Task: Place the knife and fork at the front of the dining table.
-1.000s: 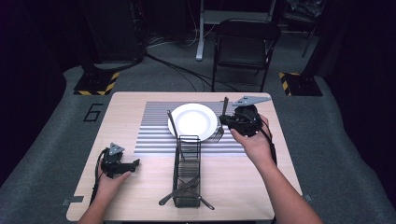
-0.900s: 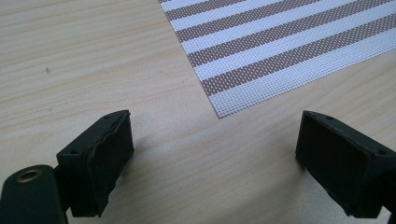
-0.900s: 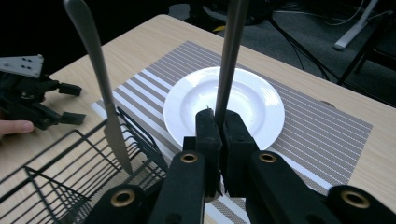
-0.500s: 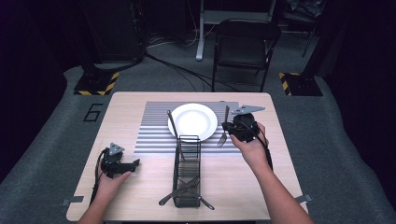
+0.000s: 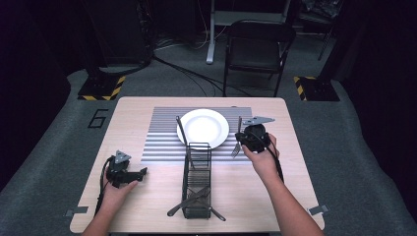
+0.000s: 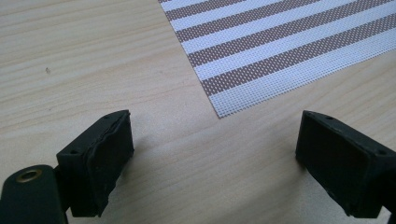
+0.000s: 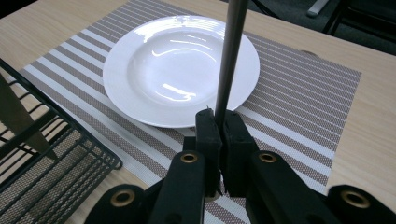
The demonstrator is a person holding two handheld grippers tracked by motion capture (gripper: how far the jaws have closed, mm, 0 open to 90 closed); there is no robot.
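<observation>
Fork (image 5: 237,140) pinched in the right tongs (image 7: 220,135), hanging beside the plate (image 5: 202,128) over the placemat (image 5: 162,132); it could pivot in that narrow grip and clip the rim. Left tongs (image 6: 212,154) gape wide, empty, on the counter (image 5: 133,201).

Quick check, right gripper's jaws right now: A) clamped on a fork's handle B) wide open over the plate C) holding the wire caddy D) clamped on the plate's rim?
A: in the right gripper view the right gripper has its jaws pressed together on the handle of the fork, in front of the white plate; the high view shows the fork's tines hanging below the gripper, to the plate's right.
</observation>
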